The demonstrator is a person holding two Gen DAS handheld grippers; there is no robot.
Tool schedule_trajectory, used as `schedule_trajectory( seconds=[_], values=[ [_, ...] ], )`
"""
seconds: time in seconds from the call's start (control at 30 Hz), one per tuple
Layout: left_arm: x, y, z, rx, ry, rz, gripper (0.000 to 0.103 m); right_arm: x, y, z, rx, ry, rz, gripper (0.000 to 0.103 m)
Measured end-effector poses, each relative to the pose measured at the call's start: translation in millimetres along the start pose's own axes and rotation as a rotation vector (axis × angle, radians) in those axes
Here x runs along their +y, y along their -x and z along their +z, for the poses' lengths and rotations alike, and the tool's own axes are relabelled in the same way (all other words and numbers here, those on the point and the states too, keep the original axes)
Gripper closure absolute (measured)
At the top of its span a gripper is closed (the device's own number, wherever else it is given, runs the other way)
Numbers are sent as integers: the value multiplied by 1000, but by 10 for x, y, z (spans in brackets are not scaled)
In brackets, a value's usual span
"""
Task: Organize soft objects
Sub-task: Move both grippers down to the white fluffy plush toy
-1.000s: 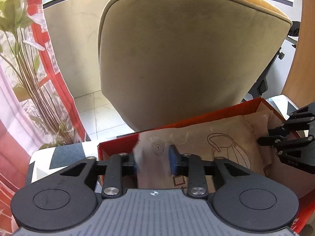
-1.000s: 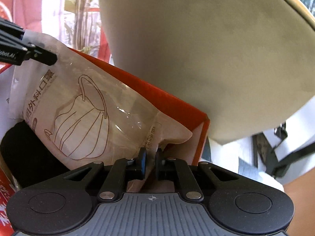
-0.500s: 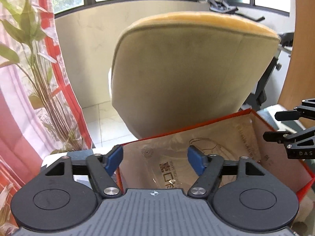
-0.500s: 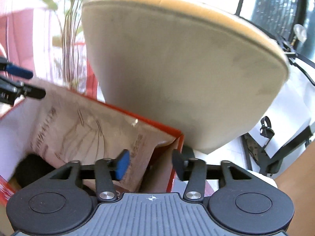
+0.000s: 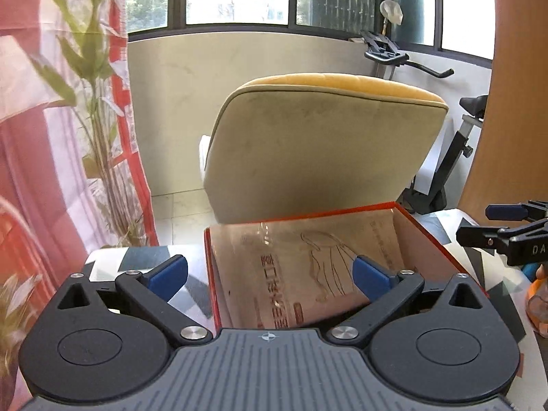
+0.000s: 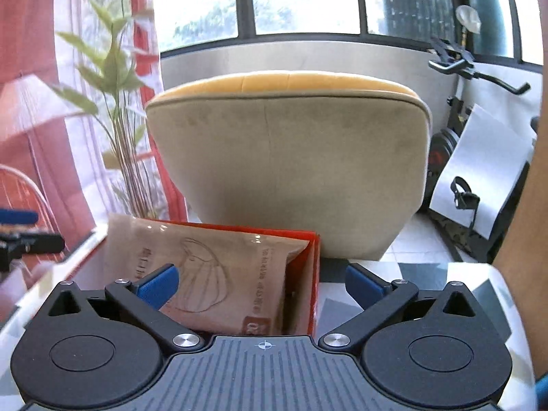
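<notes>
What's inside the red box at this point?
A tan face-mask packet stands in the red box, leaning against its far wall. It covers most of the interior, so anything beneath or behind it cannot be seen. Both grippers' jaws are open, holding nothing.

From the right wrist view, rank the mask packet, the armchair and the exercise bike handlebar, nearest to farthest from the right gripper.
1. Mask packet: just ahead, left of centre, standing in the red box.
2. Armchair: behind the box, centre.
3. Exercise bike handlebar: far right, by the window.
Right gripper is open.
</notes>
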State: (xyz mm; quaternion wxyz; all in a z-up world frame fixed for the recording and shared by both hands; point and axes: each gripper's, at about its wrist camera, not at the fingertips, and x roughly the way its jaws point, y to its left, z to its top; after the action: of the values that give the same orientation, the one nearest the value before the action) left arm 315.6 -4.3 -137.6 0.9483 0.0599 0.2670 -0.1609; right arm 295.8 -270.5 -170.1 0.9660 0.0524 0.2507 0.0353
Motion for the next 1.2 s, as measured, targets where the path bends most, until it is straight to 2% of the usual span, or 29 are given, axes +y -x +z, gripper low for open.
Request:
schedule_trajectory(
  seconds=[0.27, 0.47, 0.67, 0.83, 0.93, 1.13, 1.2],
  values=[
    [-36, 423, -368, 8, 47, 19, 0, 156, 437, -327, -38, -7, 20, 0],
    [-84, 661, -745, 26, 78, 44, 0, 253, 669, -705, -25, -5, 24, 0],
    [-114, 712, -1164, 117, 94, 0, 0, 321, 813, -1137, 11, -10, 25, 1],
    [-161, 792, -1443, 125, 96, -8, 0, 400, 935, -1460, 47, -5, 41, 1],
    [-177, 807, -1542, 140, 119, -25, 2, 409, 955, -1620, 97, -43, 58, 1],
    [-233, 790, -1664, 175, 134, -38, 4, 538, 995, -1873, 159, -38, 65, 5],
    [-230, 772, -1705, 189, 138, -42, 9, 566, 1009, -1933, 171, -39, 70, 6]
  ],
)
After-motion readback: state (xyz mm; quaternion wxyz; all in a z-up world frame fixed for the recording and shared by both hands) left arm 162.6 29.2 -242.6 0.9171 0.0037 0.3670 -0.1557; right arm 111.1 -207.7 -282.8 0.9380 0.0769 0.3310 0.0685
